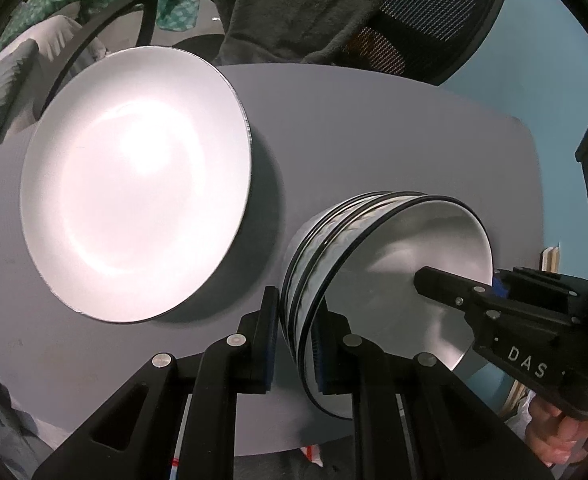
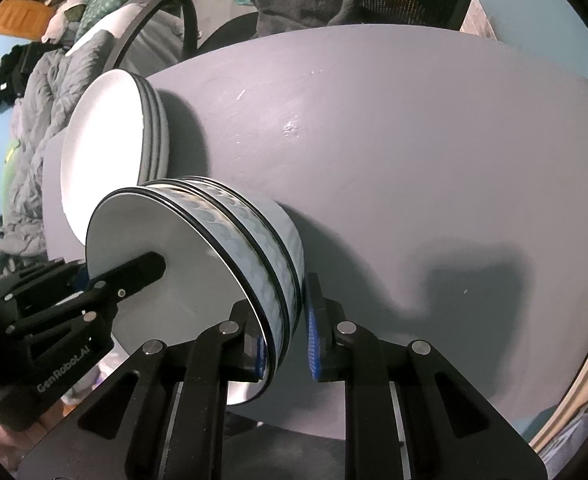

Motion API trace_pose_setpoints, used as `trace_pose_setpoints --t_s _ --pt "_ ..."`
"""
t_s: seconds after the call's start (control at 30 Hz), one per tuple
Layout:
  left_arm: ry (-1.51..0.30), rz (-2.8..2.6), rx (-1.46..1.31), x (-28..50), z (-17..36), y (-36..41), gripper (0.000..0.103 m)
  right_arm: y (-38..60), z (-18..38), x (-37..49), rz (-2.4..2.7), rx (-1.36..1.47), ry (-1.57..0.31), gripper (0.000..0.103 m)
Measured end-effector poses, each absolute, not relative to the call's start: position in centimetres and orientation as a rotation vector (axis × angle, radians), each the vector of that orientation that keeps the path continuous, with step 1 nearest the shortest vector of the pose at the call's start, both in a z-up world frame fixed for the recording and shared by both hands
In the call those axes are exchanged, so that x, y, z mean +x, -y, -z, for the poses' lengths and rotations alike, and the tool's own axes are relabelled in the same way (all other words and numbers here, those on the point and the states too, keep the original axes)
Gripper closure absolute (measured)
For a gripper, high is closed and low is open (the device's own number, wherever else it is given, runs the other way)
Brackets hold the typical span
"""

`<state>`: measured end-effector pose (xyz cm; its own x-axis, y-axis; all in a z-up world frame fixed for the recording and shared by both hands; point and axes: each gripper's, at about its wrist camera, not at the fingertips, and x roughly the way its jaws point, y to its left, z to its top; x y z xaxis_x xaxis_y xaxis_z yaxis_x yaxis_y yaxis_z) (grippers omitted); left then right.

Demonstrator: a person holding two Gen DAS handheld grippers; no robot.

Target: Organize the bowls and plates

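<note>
Left fingers (image 1: 271, 336) straddling bowl stack (image 1: 374, 280) rim
</note>
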<state>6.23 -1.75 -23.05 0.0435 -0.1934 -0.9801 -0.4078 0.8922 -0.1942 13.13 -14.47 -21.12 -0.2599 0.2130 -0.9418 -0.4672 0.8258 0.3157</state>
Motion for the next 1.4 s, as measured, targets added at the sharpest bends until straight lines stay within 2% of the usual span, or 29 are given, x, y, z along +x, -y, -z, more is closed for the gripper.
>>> trace_pose_setpoints --t_s 0.67,1.03,1.4 --pt "-1.418 -0.255 -0.524 4.1 16.8 -5.7 0.089 7.8 16.2 12.6 -0.734 -0.252 -1.618 0.087" --pt "-1.433 -0.340 -0.571 3.4 19.6 -12.1 0.089 0.3 18.2 12.7 -0.784 -0.340 -1.633 0.087" --pt "-1.443 -0.337 -0.605 3.4 21.1 -14.7 0.089 -3.3 19.1 13.2 -0.765 -0.405 -1.632 0.087"
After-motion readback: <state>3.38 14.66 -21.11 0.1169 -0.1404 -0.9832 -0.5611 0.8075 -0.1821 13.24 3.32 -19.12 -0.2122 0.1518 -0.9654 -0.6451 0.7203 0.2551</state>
